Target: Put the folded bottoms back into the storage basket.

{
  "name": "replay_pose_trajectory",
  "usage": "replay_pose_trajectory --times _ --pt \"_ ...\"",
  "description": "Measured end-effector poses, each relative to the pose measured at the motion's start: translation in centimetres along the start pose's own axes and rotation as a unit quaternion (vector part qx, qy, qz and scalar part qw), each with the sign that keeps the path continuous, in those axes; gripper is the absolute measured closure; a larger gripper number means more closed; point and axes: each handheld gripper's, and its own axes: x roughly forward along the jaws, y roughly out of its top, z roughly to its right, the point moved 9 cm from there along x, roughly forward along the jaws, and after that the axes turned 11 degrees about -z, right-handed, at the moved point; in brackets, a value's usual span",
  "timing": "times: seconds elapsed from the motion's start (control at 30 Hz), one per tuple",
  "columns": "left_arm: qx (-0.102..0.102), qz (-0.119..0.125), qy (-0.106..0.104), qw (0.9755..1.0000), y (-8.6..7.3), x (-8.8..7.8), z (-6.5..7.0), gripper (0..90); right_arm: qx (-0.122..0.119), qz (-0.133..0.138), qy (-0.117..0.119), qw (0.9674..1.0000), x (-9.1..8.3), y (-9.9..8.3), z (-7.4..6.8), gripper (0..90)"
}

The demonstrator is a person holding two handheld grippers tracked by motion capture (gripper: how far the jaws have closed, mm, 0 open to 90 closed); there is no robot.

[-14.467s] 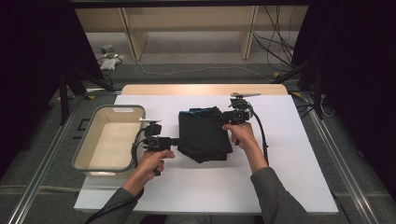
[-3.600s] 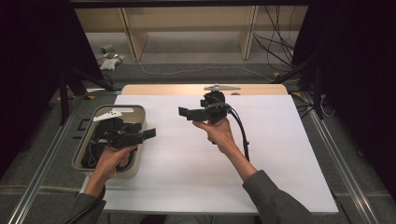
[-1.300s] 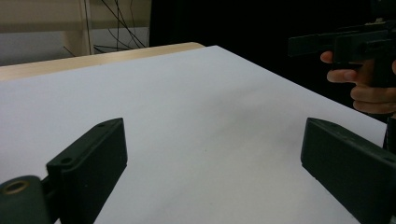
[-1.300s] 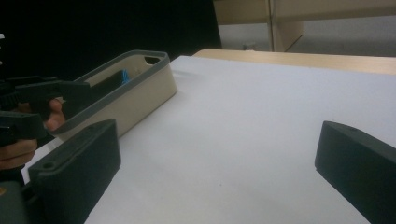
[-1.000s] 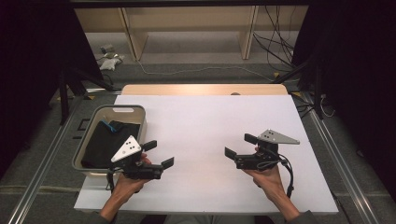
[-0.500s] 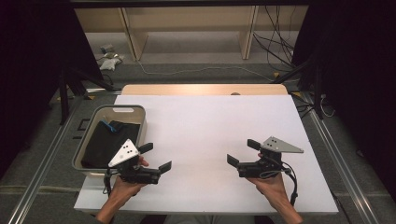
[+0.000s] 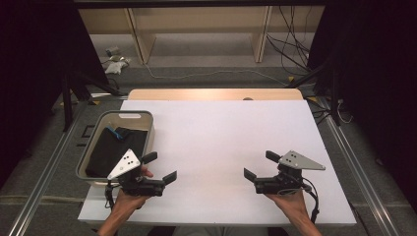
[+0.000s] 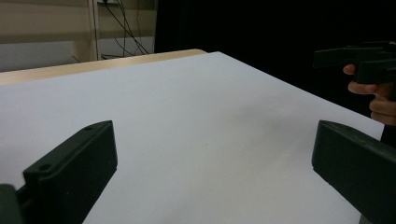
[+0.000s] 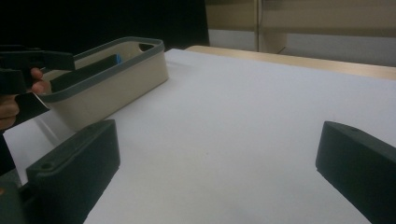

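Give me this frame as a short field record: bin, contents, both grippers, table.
bin: beige plastic tub with grey rim, left edge of table
contents: folded black cloth with a blue tag, inside the tub
left hand-held gripper: open, holding nothing, beside the tub
right hand-held gripper: open, holding nothing, near front right
table: white sheet-covered tabletop

A black folded cloth [image 7: 117, 151] lies inside the beige tub [image 7: 148, 129] with a grey rim, at the left side of the table. The cloth lies flat and takes up most of the tub's floor, and a small blue tag [image 7: 113, 132] shows at its far end. From the right gripper view its dark edge [image 9: 86, 71] peeks above the rim
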Motion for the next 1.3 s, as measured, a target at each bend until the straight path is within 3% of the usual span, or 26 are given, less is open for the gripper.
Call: replay_pose_trajectory --times 0.63,0.83,0.93,1.03,1.3 --pt "0.005 -0.003 0.002 1.0000 -0.8 -0.2 0.7 0.0 -0.013 -0.009 -0.009 0.9998 -0.9 -1.6 -0.3 0.5" --pt "0.021 -0.012 0.015 0.9996 -1.4 -0.4 0.6 0.0 -0.014 -0.014 -0.022 0.9996 -1.1 -2.0 -0.1 0.5" --pt "0.007 -0.014 0.012 0.9998 -1.8 -0.4 0.5 0.0 -0.015 -0.016 -0.023 0.9995 -1.2 -2.2 0.0 0.5" --pt "0.014 -0.018 0.021 0.9995 -2.1 -0.3 0.5 0.0 -0.014 -0.017 -0.024 0.9995 -1.4 -2.4 -0.1 0.5" --pt "0.004 -0.017 0.016 0.9997 -2.0 -0.3 0.4 0.0 -0.001 -0.009 -0.024 0.9997 -1.7 -2.1 0.3 0.5"
